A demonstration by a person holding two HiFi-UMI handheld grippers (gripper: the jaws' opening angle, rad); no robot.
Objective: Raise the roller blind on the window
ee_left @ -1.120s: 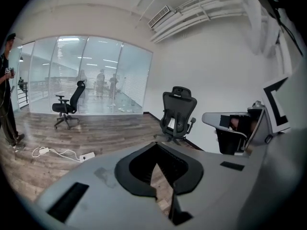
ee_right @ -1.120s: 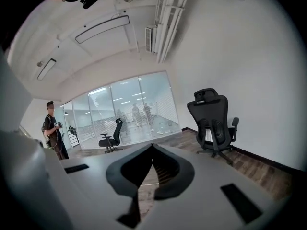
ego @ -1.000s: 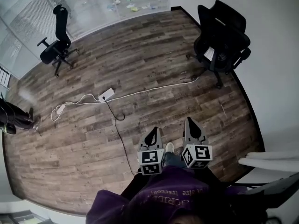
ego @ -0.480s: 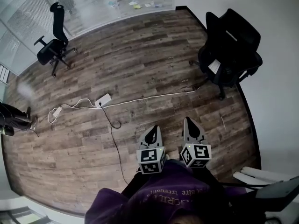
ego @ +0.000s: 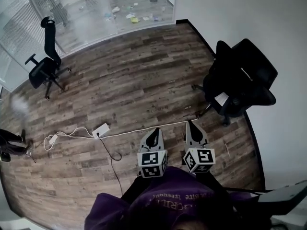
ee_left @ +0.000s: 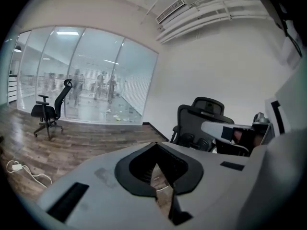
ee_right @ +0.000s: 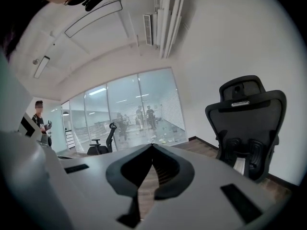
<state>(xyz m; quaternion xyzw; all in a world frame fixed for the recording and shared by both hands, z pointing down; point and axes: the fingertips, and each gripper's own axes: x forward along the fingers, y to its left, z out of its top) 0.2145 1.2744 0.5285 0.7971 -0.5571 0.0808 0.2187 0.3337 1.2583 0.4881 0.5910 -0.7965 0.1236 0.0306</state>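
1. Wood-plank floor (ego: 144,75) fills the room, with a white wall (ego: 240,13) on the right and a glass wall (ego: 96,8) across the far end.
2. Striped slatted blinds (ego: 17,32) show on the left panes of that glass; which of them is the roller blind I cannot tell. All of it stands well apart from both tongs.
3. Scraps of litter (ego: 132,17) lie on the floor behind the glass.
4. One black office chair (ego: 43,66) stands near the glass on the left; a second, larger black chair (ego: 240,80) stands by the right wall, ahead and to the right of the tongs.
5. A white cable (ego: 144,131) runs from a white power strip (ego: 101,129) across the floor towards the larger chair's base, and a black cable (ego: 109,152) curls away from the strip towards the viewer.
6. The left tongs (ego: 154,134) point forward over the floor, jaws together at the tips, with nothing between them.
7. The right tongs (ego: 193,126) are held just beside them, parallel, jaws likewise together and empty; only floor shows through the slot behind the tips.
8. A purple garment (ego: 163,205) of the person holding the tongs fills the bottom of the head view.
9. Another person (ee_right: 41,121) stands at the left edge of the right gripper view.
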